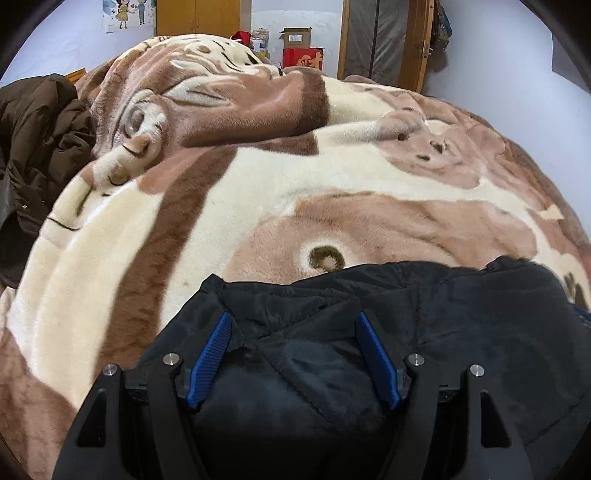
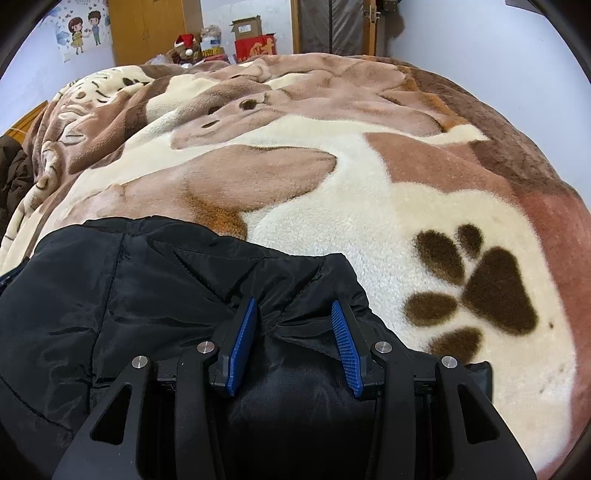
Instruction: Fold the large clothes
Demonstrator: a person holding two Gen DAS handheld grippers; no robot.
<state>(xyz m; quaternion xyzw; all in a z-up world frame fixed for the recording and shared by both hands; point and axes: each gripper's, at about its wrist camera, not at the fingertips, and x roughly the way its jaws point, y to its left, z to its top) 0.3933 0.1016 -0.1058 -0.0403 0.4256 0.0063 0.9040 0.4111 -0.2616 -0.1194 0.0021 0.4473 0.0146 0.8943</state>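
A black padded jacket [image 1: 461, 332] lies bunched at the near edge of a bed covered by a brown and cream plush blanket [image 1: 258, 184]. In the left wrist view my left gripper [image 1: 291, 314] has its blue pads set wide around a thick fold of the jacket, and the fabric fills the gap. In the right wrist view the jacket [image 2: 110, 295] spreads to the left, and my right gripper [image 2: 293, 301] pinches a puckered fold near the jacket's right edge. The cloth under both grippers is hidden.
The blanket [image 2: 332, 206] with a paw print [image 2: 491, 291] stretches far ahead and right. A dark brown coat [image 1: 37, 147] is heaped at the bed's left side. Cardboard and red boxes [image 1: 303, 55], a wooden wardrobe [image 1: 197, 16] and a door [image 1: 384, 40] stand behind the bed.
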